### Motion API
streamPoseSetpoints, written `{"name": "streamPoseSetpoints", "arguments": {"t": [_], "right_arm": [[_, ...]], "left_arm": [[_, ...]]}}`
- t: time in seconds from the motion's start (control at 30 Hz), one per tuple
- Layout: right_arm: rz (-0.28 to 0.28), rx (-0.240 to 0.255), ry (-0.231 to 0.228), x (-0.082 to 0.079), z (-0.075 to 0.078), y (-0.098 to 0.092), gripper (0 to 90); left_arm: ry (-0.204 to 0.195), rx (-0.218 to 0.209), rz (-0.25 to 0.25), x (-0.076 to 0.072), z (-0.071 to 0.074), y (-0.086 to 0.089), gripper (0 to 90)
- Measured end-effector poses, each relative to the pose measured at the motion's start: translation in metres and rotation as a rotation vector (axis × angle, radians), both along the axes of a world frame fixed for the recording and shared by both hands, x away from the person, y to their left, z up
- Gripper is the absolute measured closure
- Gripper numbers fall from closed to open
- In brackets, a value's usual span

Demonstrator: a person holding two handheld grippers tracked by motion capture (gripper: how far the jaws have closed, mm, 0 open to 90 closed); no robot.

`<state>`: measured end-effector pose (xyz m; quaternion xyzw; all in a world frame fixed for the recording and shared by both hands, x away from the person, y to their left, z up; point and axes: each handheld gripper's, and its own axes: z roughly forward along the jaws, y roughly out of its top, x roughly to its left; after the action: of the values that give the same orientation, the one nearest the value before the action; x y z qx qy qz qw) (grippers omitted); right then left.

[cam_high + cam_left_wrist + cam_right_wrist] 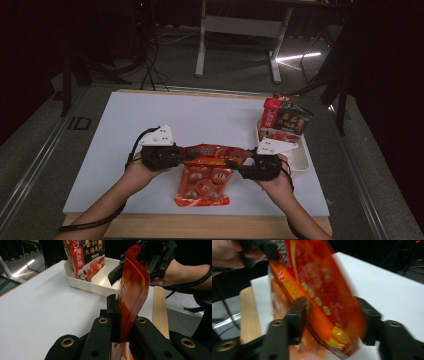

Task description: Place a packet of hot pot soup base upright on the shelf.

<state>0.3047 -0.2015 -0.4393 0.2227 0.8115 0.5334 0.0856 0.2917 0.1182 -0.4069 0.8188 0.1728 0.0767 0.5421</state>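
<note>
I am holding an orange-red snack bag (205, 175) over the near half of the white table (150, 120), to the near left of the white bin (300, 159). Its top edge is running level between my two grippers, across the table from left to right, pointing at the bin's side. The rest of the bag is hanging or lying down from that edge toward me, its bottom seam nearest the table's front edge.

My left gripper (186, 155) is clamping the left end of the top edge; in the left gripper view its jaws are pinching tight on the thin red film (132, 292), which is standing on edge between them.

My right gripper (235, 162) is at the right end, just beside the bin. In the right gripper view the bag (319, 290) is sitting between its jaws, tilted and blurred. The jaws are about half closed around it; I cannot tell if both pads are pressing on it.

Red sauce packets (282, 120) are standing upright in the bin's far compartment.
</note>
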Motion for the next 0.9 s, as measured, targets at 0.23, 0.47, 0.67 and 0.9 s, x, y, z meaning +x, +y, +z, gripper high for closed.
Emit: {"name": "streamPoseSetpoints", "arguments": {"t": [0.23, 0.47, 0.67, 0.9], "right_arm": [[0.076, -0.013, 0.009, -0.003, -0.003, 0.001, 81.5], [0.102, -0.076, 0.002, -0.010, 0.004, 0.005, 90.0], [0.117, -0.072, -0.018, -0.018, 0.020, 0.005, 90.0], [0.108, -0.043, -0.062, -0.025, 0.043, 0.002, 90.0]], "left_arm": [[-0.002, -0.004, 0.000, -0.001, -0.001, 0.001, 89.9], [0.009, -0.005, -0.009, 0.001, -0.001, 0.003, 89.5], [-0.008, -0.037, -0.025, -0.002, 0.007, 0.009, 89.4], [-0.035, -0.096, -0.045, -0.006, 0.015, 0.012, 88.4]]}}
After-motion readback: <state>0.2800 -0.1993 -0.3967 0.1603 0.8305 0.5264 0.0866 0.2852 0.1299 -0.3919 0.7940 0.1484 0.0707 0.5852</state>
